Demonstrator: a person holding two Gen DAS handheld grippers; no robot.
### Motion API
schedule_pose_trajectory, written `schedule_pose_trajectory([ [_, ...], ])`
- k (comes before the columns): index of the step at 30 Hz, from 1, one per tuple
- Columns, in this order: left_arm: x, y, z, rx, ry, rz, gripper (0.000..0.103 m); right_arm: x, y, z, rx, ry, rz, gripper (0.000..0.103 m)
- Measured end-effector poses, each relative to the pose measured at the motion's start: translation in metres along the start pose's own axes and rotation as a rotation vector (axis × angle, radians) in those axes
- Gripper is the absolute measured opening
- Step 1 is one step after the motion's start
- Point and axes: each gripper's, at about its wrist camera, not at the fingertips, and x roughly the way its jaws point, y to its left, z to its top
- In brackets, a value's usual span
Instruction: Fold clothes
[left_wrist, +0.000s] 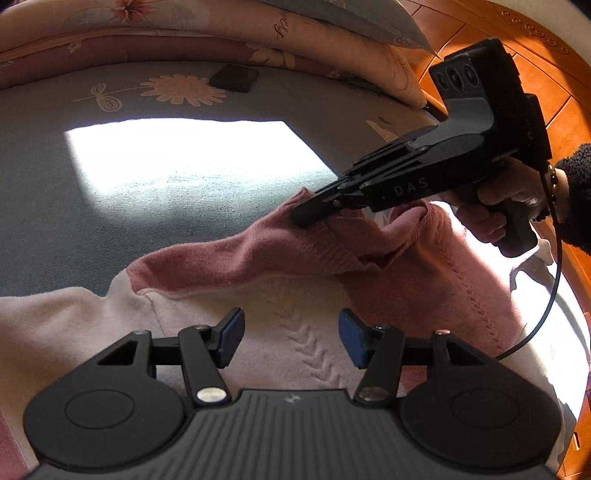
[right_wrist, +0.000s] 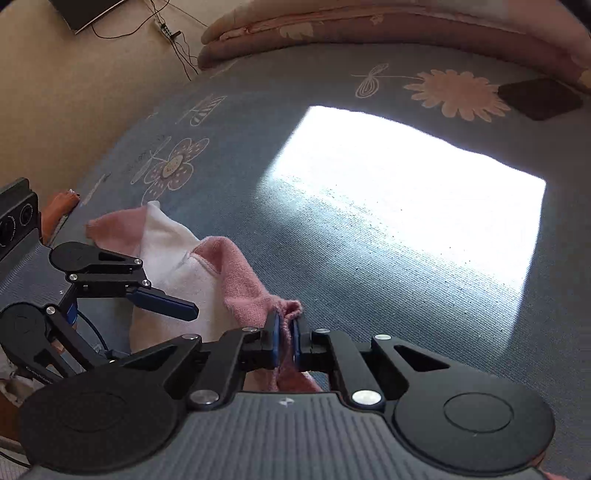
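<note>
A pink and white knit sweater (left_wrist: 295, 350) lies on the bed, its white body under my left gripper (left_wrist: 291, 338), which hovers open just above it with nothing between its blue pads. The pink sleeve (left_wrist: 236, 258) stretches up to the right. My right gripper (left_wrist: 304, 218) is shut on the sleeve's cuff and holds it lifted off the sheet. In the right wrist view the cuff (right_wrist: 291, 310) sits pinched between the pads of my right gripper (right_wrist: 285, 341). The sweater's white part (right_wrist: 173, 258) lies to the left, with one of the left gripper's fingers (right_wrist: 166, 302) over it.
The blue-grey flowered sheet (left_wrist: 92, 206) has a bright sun patch (left_wrist: 192, 147) at its middle. A dark square object (left_wrist: 234, 78) lies near the folded pink quilt (left_wrist: 184, 33) at the back. Orange wood (left_wrist: 554, 92) borders the right side. A person's hand (left_wrist: 495, 210) holds the right gripper.
</note>
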Motion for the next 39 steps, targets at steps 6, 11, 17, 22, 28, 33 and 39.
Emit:
schedule_pose_trajectory([
  [6,0.012,-0.010,0.004,0.015,-0.004,-0.020,0.057,0.006,-0.030,0.037,0.078,-0.085,-0.159,0.013],
  [11,0.022,-0.018,0.004,0.028,0.003,-0.027,0.057,-0.042,-0.064,0.025,0.111,-0.081,-0.201,0.029],
  [17,0.032,-0.019,-0.007,0.016,0.058,-0.033,0.057,-0.092,-0.114,-0.035,0.199,0.057,-0.203,0.041],
  [22,0.039,-0.024,-0.009,0.048,0.090,-0.019,0.057,-0.087,-0.112,-0.079,0.188,0.127,-0.190,0.043],
  [28,0.045,-0.029,-0.007,0.082,0.121,-0.008,0.059,-0.074,-0.065,-0.105,-0.089,0.167,-0.238,0.044],
  [33,0.046,-0.031,-0.005,0.094,0.131,-0.005,0.061,-0.073,-0.049,-0.106,-0.213,0.208,-0.227,0.032],
  [39,0.047,-0.030,-0.005,0.097,0.131,-0.002,0.062,-0.073,-0.049,-0.089,-0.235,0.255,-0.230,0.012],
])
